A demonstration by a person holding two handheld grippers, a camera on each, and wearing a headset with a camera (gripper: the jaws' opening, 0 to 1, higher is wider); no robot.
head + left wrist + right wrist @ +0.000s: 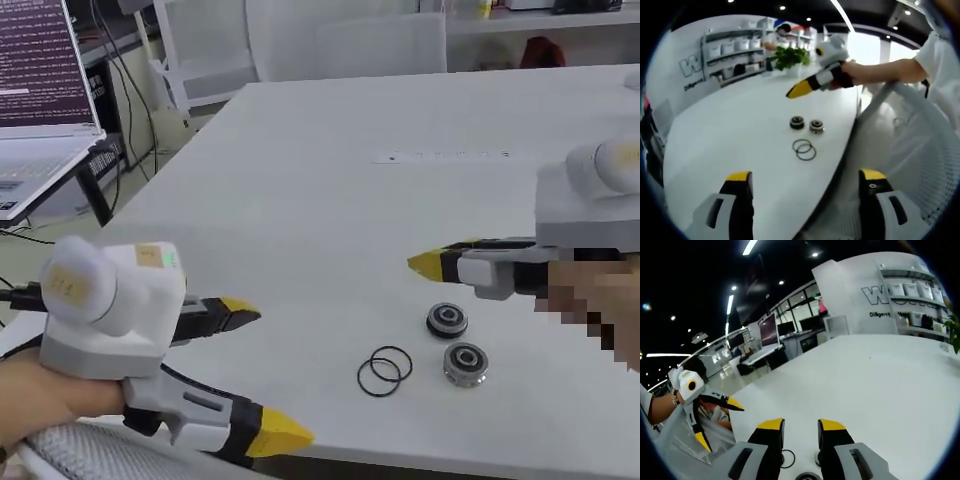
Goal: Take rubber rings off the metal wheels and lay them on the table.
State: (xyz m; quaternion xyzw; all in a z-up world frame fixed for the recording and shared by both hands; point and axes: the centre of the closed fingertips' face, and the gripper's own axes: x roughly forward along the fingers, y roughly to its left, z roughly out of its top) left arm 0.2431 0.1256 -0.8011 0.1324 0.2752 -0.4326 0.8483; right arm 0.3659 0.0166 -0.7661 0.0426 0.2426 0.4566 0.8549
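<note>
Rings lie loose, seemingly beneath right tool.

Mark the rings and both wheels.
rings [384, 370], head view, where the two overlap.
far wheel [447, 320], head view, its hub.
near wheel [466, 360], head view, its hub.

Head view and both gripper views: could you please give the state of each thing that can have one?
left tool: open wide, empty, by the table edge.
right tool: jaws narrowly apart, empty, near the wheels.
rubber rings: two, off the wheels, flat on the table, overlapping.
metal wheels: two, on the table, side by side; cannot tell if a ring remains on either.
laptop: open, screen lit.
</note>
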